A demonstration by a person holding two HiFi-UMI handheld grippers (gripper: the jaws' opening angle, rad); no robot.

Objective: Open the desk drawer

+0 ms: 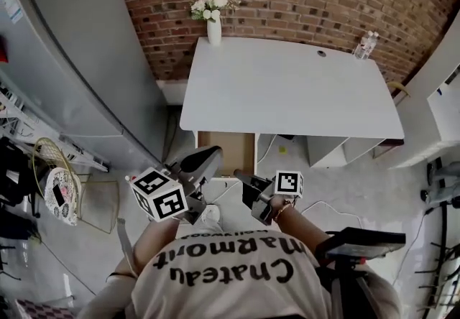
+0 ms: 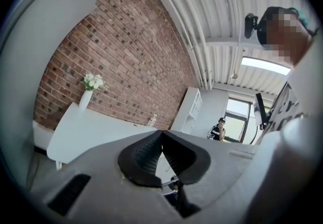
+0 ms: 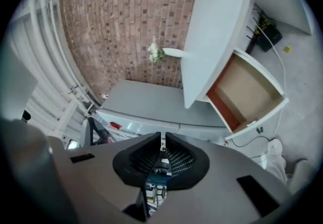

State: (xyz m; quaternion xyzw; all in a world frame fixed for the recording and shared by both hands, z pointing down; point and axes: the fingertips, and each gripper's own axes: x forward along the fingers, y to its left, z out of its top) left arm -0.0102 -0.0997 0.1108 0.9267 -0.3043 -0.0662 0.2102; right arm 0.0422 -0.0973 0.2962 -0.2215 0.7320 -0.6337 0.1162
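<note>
The white desk (image 1: 287,88) stands against the brick wall. Under its left part the drawer (image 1: 228,152) is pulled out and shows a bare wooden inside; the right gripper view sees the drawer (image 3: 247,89) from the side. Both grippers hang in the air in front of the person, apart from the drawer. My left gripper (image 1: 210,157) is shut, its tips touching, with nothing in it (image 2: 161,133). My right gripper (image 1: 242,180) is shut but for a thin slit and holds nothing (image 3: 162,138).
A vase of white flowers (image 1: 214,23) and a clear bottle (image 1: 365,44) stand at the desk's far edge. A tall grey cabinet (image 1: 79,59) is at the left, a wire chair (image 1: 54,181) below it, and white shelving (image 1: 445,105) at the right. Cables lie on the floor under the desk.
</note>
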